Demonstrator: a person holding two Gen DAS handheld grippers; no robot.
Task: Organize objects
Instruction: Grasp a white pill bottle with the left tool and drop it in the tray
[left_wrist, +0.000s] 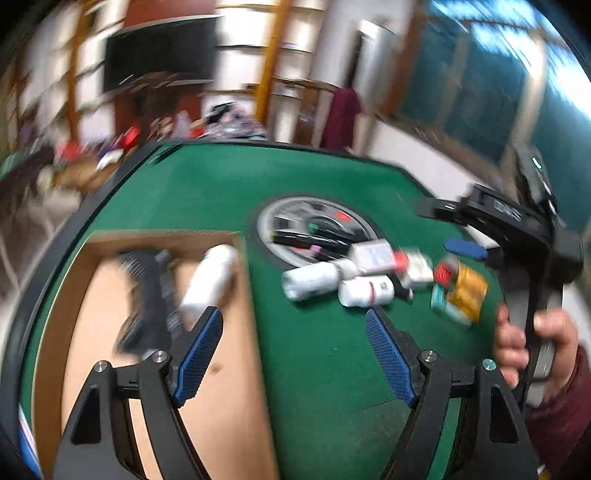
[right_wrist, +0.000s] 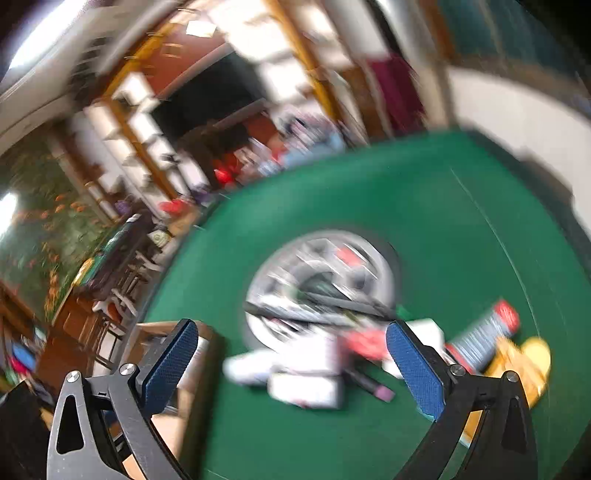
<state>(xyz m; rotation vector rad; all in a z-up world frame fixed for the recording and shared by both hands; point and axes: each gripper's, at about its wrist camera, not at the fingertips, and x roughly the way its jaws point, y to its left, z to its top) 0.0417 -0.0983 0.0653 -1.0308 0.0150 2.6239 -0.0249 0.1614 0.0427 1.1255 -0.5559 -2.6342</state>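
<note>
- A cardboard box (left_wrist: 155, 369) is sitting at the left of the green table (left_wrist: 314, 362), open at the top, probably serving as the bin for sorted things; a white bottle (left_wrist: 208, 282) and a dark brush-like tool (left_wrist: 147, 295) are already lying inside it.
- The left gripper (left_wrist: 293, 354) is hanging spread wide over the box's right wall, its blue pads (left_wrist: 197, 356) gripping nothing; in my judgement it is simply free for the next pick.
- A round metal-rimmed inset (left_wrist: 314, 230) is lying at the table's middle, with dark flat items across it that blur is making impossible to name.
- The loose pile is waiting just in front of that inset: two white bottles (left_wrist: 332, 284), a small white box (left_wrist: 371, 254), a red-capped piece (left_wrist: 400, 260), then a yellow packet (left_wrist: 463, 291) at the right end.
- The right gripper (right_wrist: 291, 362) is standing fully released above the pile, nothing between its pads; a hand (left_wrist: 532, 343) is holding its handle at the right edge of the left view.
- In the right view a red-capped tube (right_wrist: 484, 332) is lying beside the packet, though smear is hiding its label.
- Both views are streaking with motion, and the box's near end is being cut off by the frame.
</note>
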